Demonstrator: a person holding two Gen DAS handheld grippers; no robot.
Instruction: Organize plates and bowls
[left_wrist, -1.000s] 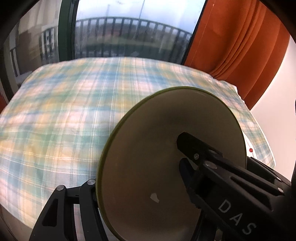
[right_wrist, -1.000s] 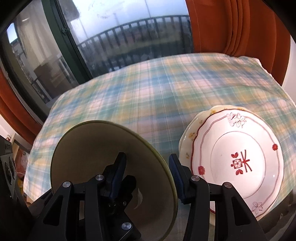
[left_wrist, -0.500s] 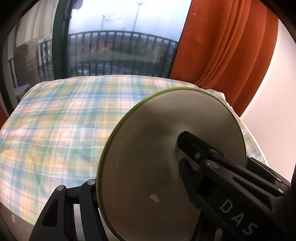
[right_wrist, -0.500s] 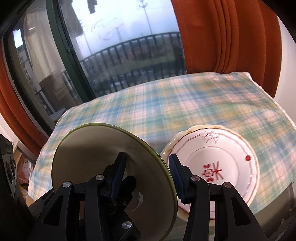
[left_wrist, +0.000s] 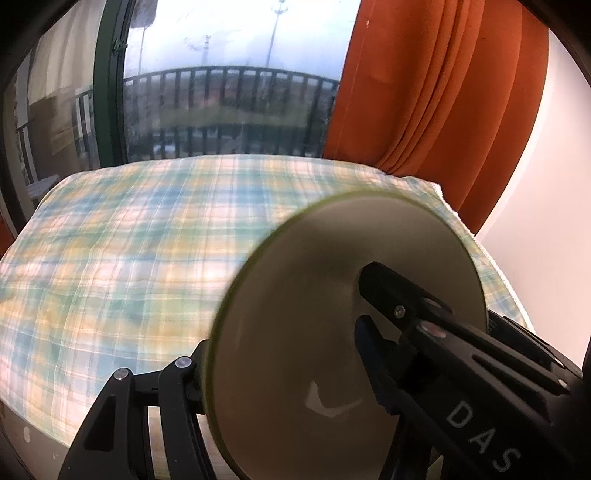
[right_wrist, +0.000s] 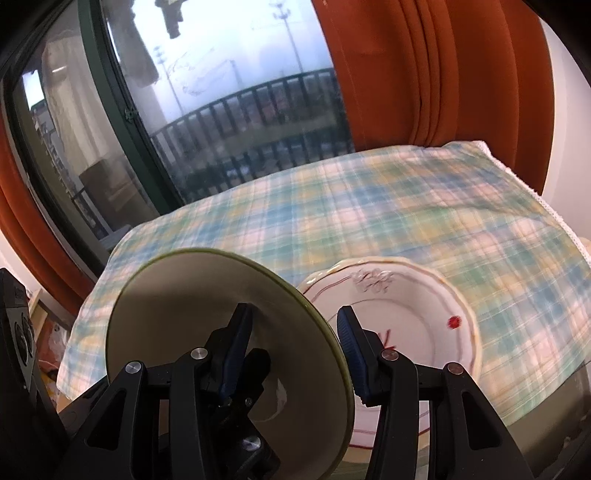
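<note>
Green-rimmed bowl (right_wrist: 192, 306) held on edge above the table (right_wrist: 369, 206).
Both grippers, left (left_wrist: 280, 362) and right (right_wrist: 291, 347), have jaws clenched on its rim; patterned plate (right_wrist: 417, 310) lies right.

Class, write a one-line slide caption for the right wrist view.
Green-rimmed plate held on edge between the right gripper jaws, above a red-patterned white plate lying on a plaid tablecloth.

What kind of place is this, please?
Probably a room in a home, by a balcony: a table under a plaid tablecloth, orange curtains, and a large window with a balcony railing outside.
</note>
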